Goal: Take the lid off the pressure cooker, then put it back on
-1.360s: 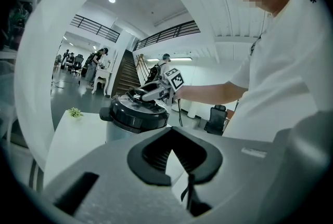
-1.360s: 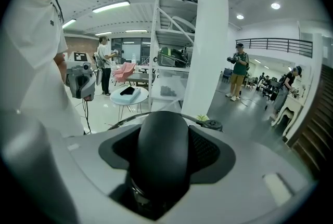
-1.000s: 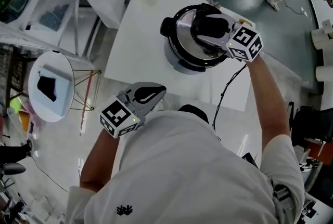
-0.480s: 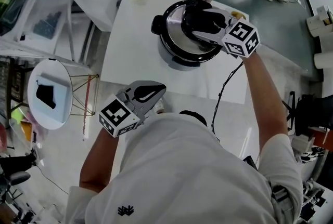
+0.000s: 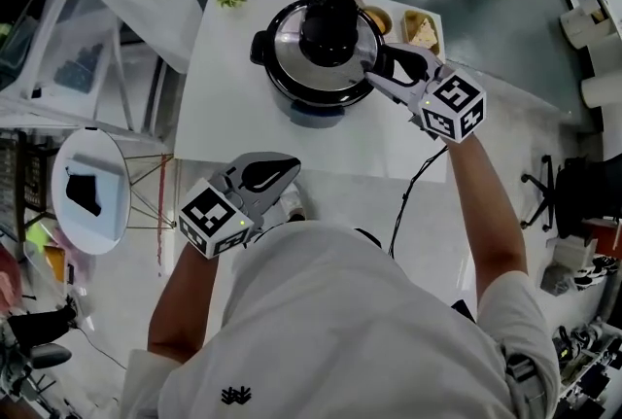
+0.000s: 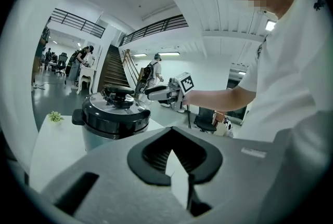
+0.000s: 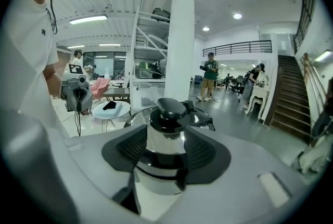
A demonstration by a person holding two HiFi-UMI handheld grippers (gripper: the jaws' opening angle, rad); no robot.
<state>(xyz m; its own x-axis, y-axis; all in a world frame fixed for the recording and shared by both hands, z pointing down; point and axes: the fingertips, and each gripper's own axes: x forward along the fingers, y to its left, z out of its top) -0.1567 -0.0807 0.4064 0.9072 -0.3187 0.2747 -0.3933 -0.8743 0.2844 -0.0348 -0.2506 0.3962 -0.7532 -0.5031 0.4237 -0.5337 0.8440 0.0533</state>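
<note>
the white bench (image 5: 228, 116) carries the pressure cooker (image 5: 313, 101) straight ahead of the right claw (image 5: 381, 69), with the lid (image 5: 292, 46) seated on it. the lid's black knob (image 5: 330, 26) sits just beyond the tips and higher. this claw is much the nearer; its jaws stand half apart, have just been closing, and nothing is between the pads. the left claw (image 5: 292, 172), pinched together and empty, hangs well back. no brand or lettering is legible.

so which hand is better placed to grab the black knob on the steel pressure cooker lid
Right, probably. The right tongs sit open beside the round steel lid, black knob straight ahead; they have just been closing, nothing between them. The left tongs are shut, back near the person's chest.
</note>
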